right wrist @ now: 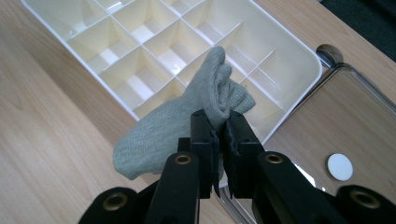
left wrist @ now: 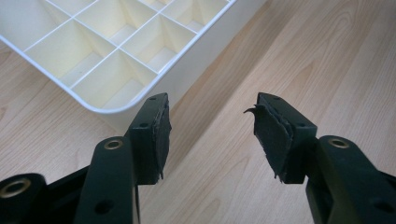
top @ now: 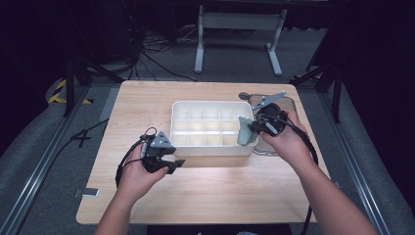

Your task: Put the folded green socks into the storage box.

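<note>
table [top: 205, 191]: bare wood under everything
tray [top: 214, 147]: white, divided, cells look empty
lid [right wrist: 359, 116]: clear, just R of tray
sock [right wrist: 187, 116]: grey, hanging over tray's R edge
R gripper [right wrist: 220, 135]: jaws pinched on sock
L gripper [left wrist: 210, 135]: jaws apart, nothing held, at tray's near-L corner
step: carrying sock to tray
next: prob pick a cell, lower sock, release

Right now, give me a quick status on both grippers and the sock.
Right gripper shut on grey sock, held above the white divided box. Left gripper open, near box corner. Compartments look bare; nothing in the way.

Black hand-held gripper [top: 177, 164] jaws with brass screws, trailing black cables.
</note>
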`<state>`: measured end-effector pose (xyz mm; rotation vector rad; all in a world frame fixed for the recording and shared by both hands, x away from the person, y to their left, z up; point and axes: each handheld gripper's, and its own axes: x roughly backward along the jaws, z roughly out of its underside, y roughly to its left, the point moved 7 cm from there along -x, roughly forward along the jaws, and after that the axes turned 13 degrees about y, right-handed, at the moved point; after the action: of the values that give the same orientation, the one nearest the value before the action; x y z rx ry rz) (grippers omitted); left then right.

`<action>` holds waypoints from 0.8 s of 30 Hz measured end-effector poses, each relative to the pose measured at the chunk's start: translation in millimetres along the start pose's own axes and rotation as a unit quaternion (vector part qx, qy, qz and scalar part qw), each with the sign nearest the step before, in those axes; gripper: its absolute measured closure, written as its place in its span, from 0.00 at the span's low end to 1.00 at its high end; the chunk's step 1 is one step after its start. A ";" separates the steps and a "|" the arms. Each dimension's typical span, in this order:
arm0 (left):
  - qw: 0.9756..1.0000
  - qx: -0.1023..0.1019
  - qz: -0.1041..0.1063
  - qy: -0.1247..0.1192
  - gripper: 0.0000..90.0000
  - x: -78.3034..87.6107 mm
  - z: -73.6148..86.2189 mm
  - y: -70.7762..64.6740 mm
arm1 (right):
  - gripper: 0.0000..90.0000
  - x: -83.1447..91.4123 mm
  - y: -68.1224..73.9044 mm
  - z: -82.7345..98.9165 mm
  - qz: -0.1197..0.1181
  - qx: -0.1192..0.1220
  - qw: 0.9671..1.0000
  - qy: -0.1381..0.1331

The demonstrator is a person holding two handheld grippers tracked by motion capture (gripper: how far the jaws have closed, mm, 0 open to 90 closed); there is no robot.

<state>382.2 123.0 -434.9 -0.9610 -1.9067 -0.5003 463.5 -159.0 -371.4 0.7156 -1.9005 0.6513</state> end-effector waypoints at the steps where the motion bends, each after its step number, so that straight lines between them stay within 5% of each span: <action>1: 1.000 0.000 -0.001 0.001 0.52 0.5 0.4 0.8 | 0.92 0.0 0.0 0.0 0.000 0.000 1.000 0.000; 12: 1.000 0.007 0.002 -0.002 0.52 0.7 0.6 3.6 | 0.92 -19.2 -7.5 -13.2 0.032 0.012 0.999 0.029; 24: 1.000 0.005 0.004 0.001 0.52 -0.1 0.6 3.7 | 0.92 -49.0 -9.6 -12.2 0.082 0.034 0.993 0.078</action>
<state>384.8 125.6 -435.4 -0.9613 -1.9016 -0.4856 495.3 -147.2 -410.0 0.5373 -1.8120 0.8539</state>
